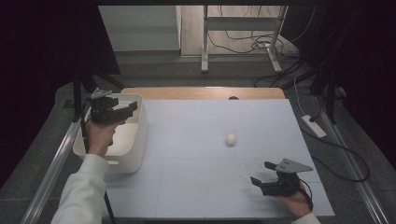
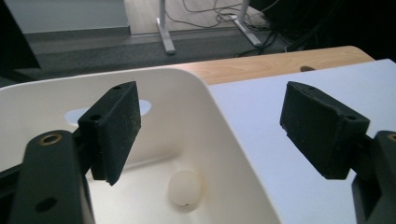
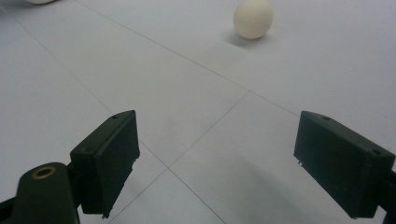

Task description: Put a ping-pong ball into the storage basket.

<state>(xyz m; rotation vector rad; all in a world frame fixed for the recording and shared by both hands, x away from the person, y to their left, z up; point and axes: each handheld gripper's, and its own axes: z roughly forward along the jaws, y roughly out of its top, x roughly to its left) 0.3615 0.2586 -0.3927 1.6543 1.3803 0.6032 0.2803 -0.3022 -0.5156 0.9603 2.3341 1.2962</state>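
Left gripper (image 1: 126, 110) hangs over the white bin (image 1: 140, 140), jaws wide and empty, one egg (image 2: 185, 187) lying below. Farther right, the second egg (image 1: 230, 139) sits on the table (image 1: 196, 186), up-left of the nearer right gripper (image 1: 262, 173), likewise wide.

Cream-white egg (image 1: 230, 139) on the pale grey-blue worktop (image 1: 196, 130), which shows a tan wood edge; a second cream egg (image 2: 185, 187) inside the off-white bin (image 1: 135, 140); both hand-held grippers (image 1: 114, 111) (image 1: 264, 173) black
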